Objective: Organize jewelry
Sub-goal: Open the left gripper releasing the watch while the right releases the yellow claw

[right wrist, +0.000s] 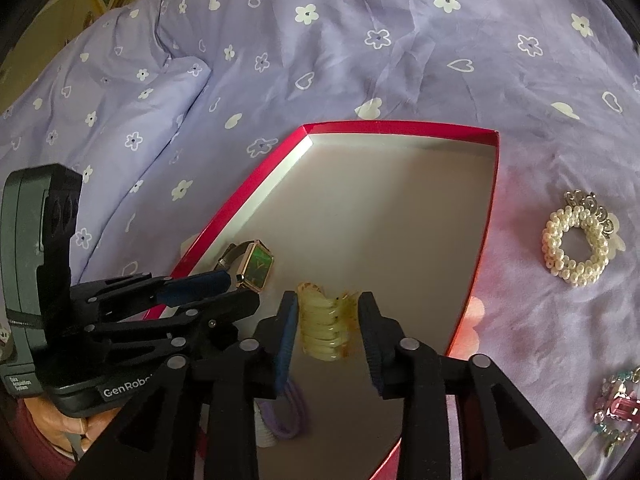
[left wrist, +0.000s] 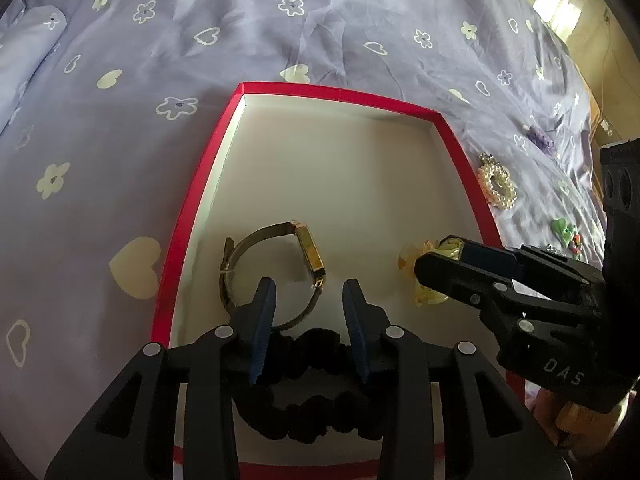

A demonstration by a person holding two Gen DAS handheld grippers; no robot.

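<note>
Black scrunchie point(left wrist: 304, 384): soft, light, between parted left gripper point(left wrist: 310, 304). Hair claw point(right wrist: 326, 326), twelve o'clock of right gripper point(right wrist: 328, 332): brittle-looking; pads apart, unpressed.

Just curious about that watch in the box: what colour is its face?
Green, in a gold case; watch shows best in the right wrist view.

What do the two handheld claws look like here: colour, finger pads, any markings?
Both are black plastic with silver rivets and blue ribbed pads. The left claw has a dark grey handle printed "GenRobo…"; the right claw shows "DAS" on its body. A dark red sleeve shows behind the left one.
</note>
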